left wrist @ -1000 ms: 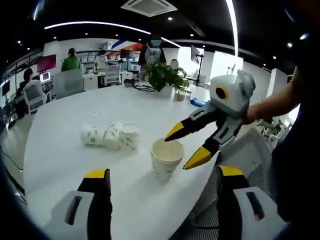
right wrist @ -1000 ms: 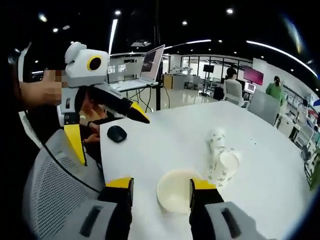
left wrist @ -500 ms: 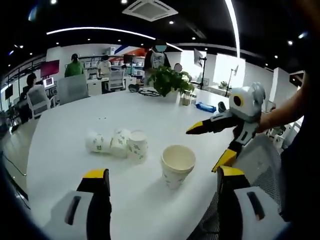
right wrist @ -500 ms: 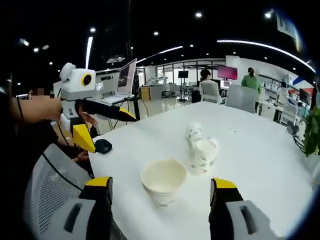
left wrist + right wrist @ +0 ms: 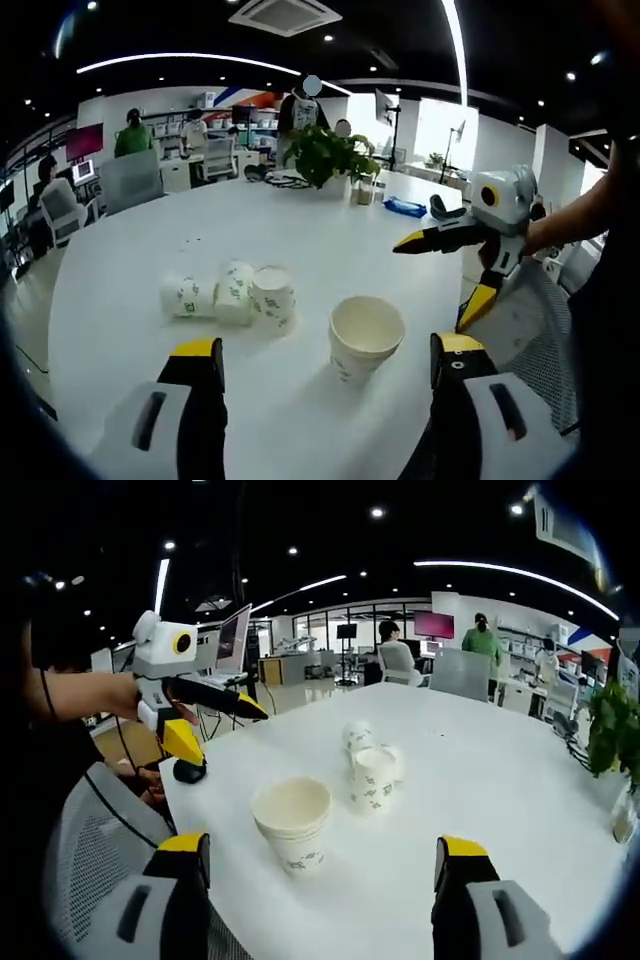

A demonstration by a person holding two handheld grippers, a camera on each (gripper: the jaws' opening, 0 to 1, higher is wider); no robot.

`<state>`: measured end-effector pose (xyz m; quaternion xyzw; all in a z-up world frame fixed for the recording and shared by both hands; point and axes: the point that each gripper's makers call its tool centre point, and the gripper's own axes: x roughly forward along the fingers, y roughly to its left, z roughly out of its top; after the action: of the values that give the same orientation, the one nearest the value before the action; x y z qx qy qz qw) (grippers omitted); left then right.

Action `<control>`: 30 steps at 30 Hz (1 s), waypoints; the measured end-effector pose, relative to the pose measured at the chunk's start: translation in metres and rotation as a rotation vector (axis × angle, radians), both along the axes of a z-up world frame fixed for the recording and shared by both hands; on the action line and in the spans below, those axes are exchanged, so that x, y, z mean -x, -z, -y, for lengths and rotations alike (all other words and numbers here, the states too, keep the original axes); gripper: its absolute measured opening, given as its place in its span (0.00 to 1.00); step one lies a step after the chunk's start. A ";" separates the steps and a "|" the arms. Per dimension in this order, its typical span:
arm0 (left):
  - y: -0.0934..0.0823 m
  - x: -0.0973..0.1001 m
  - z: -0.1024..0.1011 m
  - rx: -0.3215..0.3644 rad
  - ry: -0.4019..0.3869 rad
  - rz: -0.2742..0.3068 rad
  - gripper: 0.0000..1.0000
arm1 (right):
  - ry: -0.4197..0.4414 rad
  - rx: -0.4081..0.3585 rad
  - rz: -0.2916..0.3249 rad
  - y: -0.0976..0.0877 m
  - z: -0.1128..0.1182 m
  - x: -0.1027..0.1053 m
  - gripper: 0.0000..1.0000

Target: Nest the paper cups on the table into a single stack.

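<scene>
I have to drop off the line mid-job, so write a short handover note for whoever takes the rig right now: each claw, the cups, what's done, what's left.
Left claw: open, holding nothing, pointed at the upright cup stack.
Right claw: open, holding nothing, facing that stack from the other side.
Cups: the upright stack near the table edge looks like at least two cups nested. A group of cups on their sides lies just beyond it, apart from the stack; the exact count is hard to tell.
Done: a start on the stack.
Left: pick up the lying cups and nest them into the upright stack, probably nearest first.
</scene>
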<state>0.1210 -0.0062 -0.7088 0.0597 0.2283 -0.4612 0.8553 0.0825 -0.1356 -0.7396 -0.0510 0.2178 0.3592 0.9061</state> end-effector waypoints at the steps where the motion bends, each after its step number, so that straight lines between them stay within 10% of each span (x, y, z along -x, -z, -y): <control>1: -0.001 -0.001 0.002 -0.002 0.008 0.001 0.81 | 0.006 -0.005 0.000 0.000 0.002 0.000 0.97; 30: 0.005 -0.078 0.045 -0.010 -0.003 0.070 0.56 | 0.037 0.023 0.005 0.013 0.019 0.013 0.95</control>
<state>0.1991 -0.0516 -0.7142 0.0798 0.2004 -0.4566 0.8631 0.0691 -0.1543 -0.7530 -0.0583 0.2208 0.3398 0.9124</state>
